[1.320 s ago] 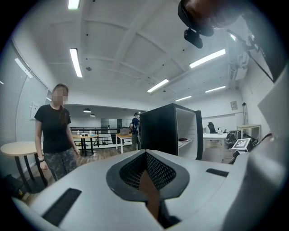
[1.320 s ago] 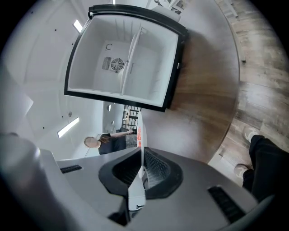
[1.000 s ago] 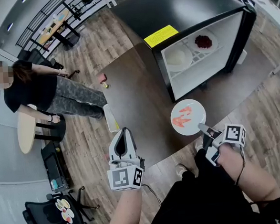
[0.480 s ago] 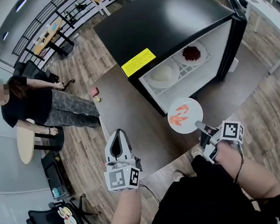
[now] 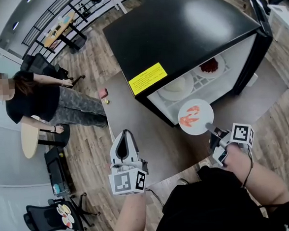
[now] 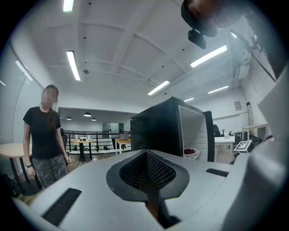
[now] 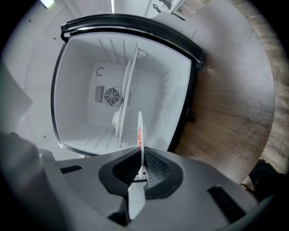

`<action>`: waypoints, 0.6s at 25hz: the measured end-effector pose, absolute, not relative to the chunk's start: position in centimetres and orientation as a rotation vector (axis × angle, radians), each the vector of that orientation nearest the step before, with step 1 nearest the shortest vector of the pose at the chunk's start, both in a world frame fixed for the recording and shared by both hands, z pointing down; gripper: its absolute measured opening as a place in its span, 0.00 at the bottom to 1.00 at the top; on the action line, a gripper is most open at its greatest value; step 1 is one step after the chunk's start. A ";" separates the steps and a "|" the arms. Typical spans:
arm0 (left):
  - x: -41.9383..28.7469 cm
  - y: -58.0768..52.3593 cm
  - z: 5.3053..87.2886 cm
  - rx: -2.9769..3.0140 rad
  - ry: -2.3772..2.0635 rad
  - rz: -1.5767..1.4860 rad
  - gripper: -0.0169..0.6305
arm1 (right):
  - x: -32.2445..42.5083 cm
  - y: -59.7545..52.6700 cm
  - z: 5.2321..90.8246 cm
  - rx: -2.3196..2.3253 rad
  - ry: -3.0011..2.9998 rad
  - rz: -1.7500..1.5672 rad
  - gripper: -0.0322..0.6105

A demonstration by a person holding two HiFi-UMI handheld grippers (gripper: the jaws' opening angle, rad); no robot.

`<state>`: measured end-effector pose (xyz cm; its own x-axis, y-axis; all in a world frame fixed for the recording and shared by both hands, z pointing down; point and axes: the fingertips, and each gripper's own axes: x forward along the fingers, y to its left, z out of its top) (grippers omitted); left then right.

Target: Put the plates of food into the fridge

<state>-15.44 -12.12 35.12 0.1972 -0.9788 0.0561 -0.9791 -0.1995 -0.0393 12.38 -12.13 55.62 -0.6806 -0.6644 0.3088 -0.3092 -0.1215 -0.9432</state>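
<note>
My left hand-held gripper is closed on nothing. My right hand-held gripper pinches the near rim of the round white plate of red-orange food, just before the open black fridge, short of its white wire shelf. I judge it stiff, breakable, probably slick (a rim pinch tips easily): keep it level.

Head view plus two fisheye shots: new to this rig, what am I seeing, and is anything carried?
No robot: these are hand-held two-jaw tools, one per hand. The head view looks down from the wearer's head; each other camera rides on a tool. The right tool is shut on the rim of a white plate of orange-red food, before the open black fridge, whose shelf holds a plate of pale food and a plate of dark red food. The left tool is shut, empty.
</note>
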 end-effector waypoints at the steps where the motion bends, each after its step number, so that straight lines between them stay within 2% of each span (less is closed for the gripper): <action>1: -15.3 -12.2 34.9 2.417 -1.994 0.104 0.03 | 12.6 -12.5 55.7 -1.085 1.878 -1.883 0.08; 15: -16.7 -13.7 36.9 2.280 -2.112 0.162 0.03 | 12.3 -18.7 58.8 -1.066 1.889 -1.949 0.08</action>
<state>-16.69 -13.71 36.94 0.0733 -0.9927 0.0962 -0.9957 -0.0783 -0.0490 12.28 -18.70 58.79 -0.7107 -0.6171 0.3378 -0.3186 -0.1458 -0.9366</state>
